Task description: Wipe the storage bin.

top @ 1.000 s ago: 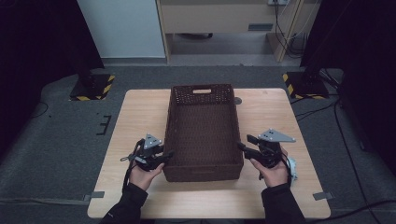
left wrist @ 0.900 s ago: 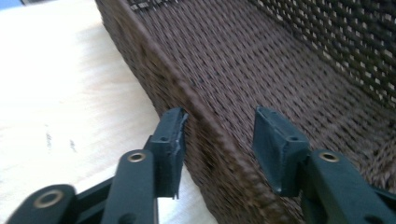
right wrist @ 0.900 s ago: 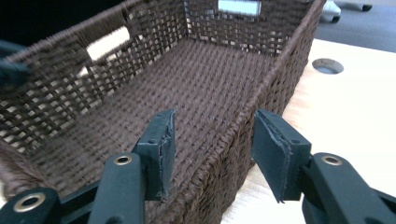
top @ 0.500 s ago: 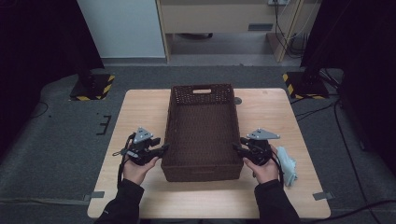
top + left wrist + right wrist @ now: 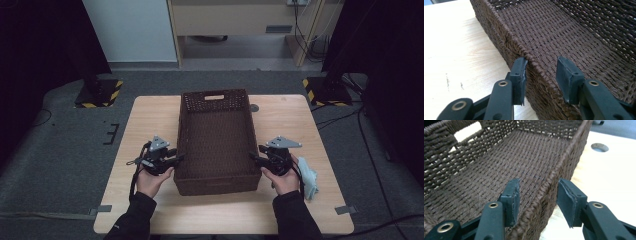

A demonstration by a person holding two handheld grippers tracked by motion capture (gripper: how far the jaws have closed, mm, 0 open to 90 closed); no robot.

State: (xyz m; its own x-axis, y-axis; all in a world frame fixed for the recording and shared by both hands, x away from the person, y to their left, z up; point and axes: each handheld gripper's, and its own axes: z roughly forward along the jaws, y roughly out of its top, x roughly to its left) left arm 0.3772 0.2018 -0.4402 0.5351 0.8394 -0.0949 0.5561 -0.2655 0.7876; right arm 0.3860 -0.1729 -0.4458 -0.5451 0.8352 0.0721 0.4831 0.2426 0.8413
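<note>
A dark brown woven basket (image 5: pixel 217 184) with nothing in it lies lengthwise on the middle of the wooden table (image 5: pixel 150 120). My left gripper (image 5: pixel 176 159) is at its left wall near the front corner. In the left gripper view the jaws (image 5: pixel 541 65) straddle that wall's rim (image 5: pixel 534 65); they have just been closing, and the inner pad (image 5: pixel 567 75) stands off the weave. My right gripper (image 5: pixel 256 156) straddles the right wall the same way. Its jaws (image 5: pixel 539 185) have just been opening, with the wall (image 5: pixel 546 192) in the gap and neither pad pressing.
A crumpled light blue cloth (image 5: pixel 307 181) lies on the table just right of my right hand. A round hole (image 5: pixel 254 107) is in the tabletop beside the basket's far right corner. Dark floor and yellow-black striped stand bases (image 5: pixel 100 94) surround the table.
My right hand has shifted a little left toward the basket, uncovering the cloth. My left gripper has edged slightly up the table. The basket has stayed in place.
</note>
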